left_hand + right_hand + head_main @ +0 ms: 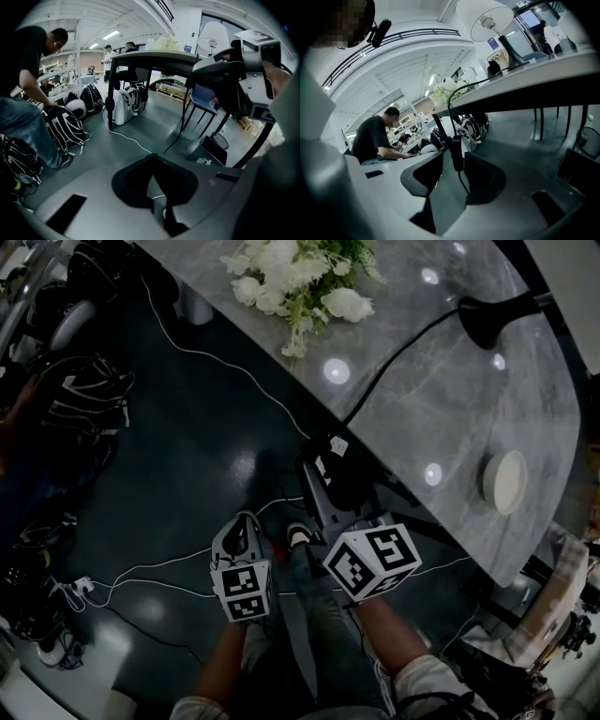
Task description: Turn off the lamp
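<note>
The lamp has a white shade [494, 21] and a black base [492, 320] on the grey marble table [441, 409]. Its black cord [398, 357] runs over the table edge and hangs down. The black inline switch [457, 152] on that cord hangs between the jaws of my right gripper [457, 176], which stands open just below the table edge [328, 474]. I see gaps on both sides of the switch. My left gripper [246, 531] is lower and to the left, over the floor. Its jaws [152, 180] meet at the tips with nothing between them. I cannot tell whether the lamp is lit.
White flowers [300, 273] and a small white bowl [509, 481] sit on the table. Backpacks [84, 399] lie on the floor at left, where a person [28, 93] bends over them. White cables [141, 573] and a power strip [80, 587] cross the dark floor.
</note>
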Demonstrator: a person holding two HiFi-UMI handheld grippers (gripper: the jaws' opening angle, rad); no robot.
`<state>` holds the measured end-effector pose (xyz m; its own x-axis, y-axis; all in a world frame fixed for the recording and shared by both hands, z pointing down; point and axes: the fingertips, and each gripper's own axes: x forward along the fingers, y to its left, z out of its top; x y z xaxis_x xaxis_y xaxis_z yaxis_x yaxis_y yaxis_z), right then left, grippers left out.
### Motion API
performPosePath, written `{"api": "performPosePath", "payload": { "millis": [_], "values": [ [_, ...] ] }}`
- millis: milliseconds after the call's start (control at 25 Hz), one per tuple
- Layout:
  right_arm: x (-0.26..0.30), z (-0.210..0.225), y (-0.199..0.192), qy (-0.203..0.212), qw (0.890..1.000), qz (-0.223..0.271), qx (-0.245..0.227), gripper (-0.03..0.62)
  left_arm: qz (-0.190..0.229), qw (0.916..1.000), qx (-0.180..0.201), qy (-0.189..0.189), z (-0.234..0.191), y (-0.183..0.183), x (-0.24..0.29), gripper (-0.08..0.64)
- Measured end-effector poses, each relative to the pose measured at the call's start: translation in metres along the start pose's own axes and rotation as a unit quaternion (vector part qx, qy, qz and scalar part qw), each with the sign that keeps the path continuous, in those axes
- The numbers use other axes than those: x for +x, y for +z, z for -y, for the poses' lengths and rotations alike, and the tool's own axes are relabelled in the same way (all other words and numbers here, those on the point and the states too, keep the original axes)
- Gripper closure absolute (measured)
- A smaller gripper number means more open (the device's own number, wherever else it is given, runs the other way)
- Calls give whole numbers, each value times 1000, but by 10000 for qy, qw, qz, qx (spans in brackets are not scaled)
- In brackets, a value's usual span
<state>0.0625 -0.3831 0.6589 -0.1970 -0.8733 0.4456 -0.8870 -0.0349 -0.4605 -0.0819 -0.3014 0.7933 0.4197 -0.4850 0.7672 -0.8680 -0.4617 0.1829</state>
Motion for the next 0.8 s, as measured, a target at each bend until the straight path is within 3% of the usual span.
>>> {"api": "performPosePath", "payload": {
  "millis": [560, 800],
  "values": [
    [-34, 38, -32, -355, 9993, -135, 62, 473, 137, 9997, -168, 83, 11, 5, 2, 569],
    [-46, 64, -54, -718, 9962, -429, 228, 551, 25, 9998, -203, 28, 25, -14, 3, 569]
  ]
}}
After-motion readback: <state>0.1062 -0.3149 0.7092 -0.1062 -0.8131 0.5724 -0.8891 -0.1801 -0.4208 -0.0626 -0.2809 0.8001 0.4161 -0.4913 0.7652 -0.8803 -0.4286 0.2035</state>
